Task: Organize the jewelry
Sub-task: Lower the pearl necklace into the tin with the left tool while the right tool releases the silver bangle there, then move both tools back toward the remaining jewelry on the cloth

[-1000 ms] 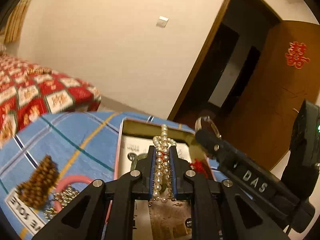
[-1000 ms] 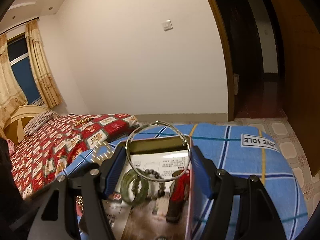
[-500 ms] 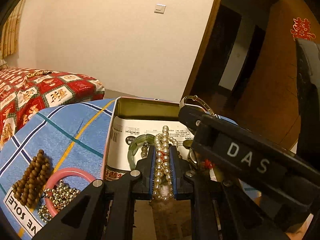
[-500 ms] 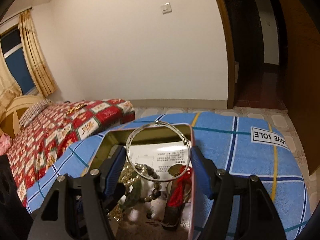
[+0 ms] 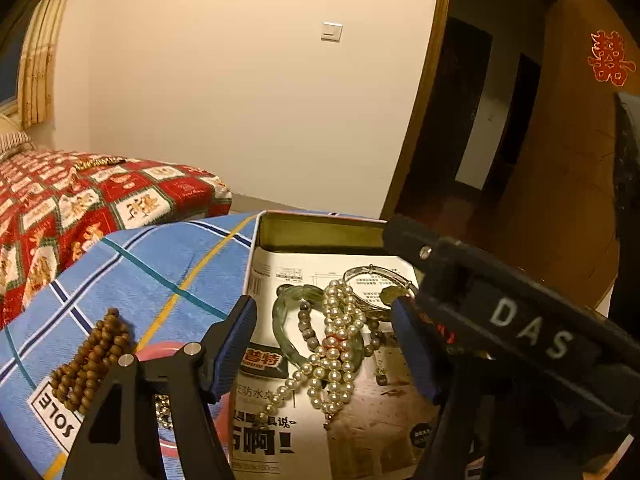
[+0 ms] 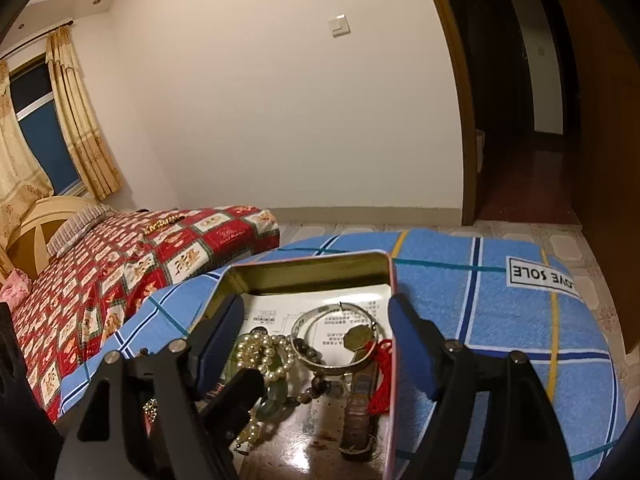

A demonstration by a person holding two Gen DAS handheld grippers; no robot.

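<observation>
Two grippers are poised over the open tin [image 5: 320, 236], jaws opening — left gripper [image 5: 324, 344] spread above the pearl necklace [image 5: 336, 344], right gripper [image 6: 316, 344] spread above the silver bangle [image 6: 336, 340]; both pieces lie inside. Risk: pearls snagged on withdrawal. Wooden beads [image 5: 92, 356] at 9 o'clock could be overlooked.

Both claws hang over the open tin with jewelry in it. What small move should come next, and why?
Probably lift the left claw clear and swing it toward the brown bead string on the blue cloth. Its jaws are opening, and the pearl necklace lies loose in the tin, as does the silver bangle below the right claw.
</observation>
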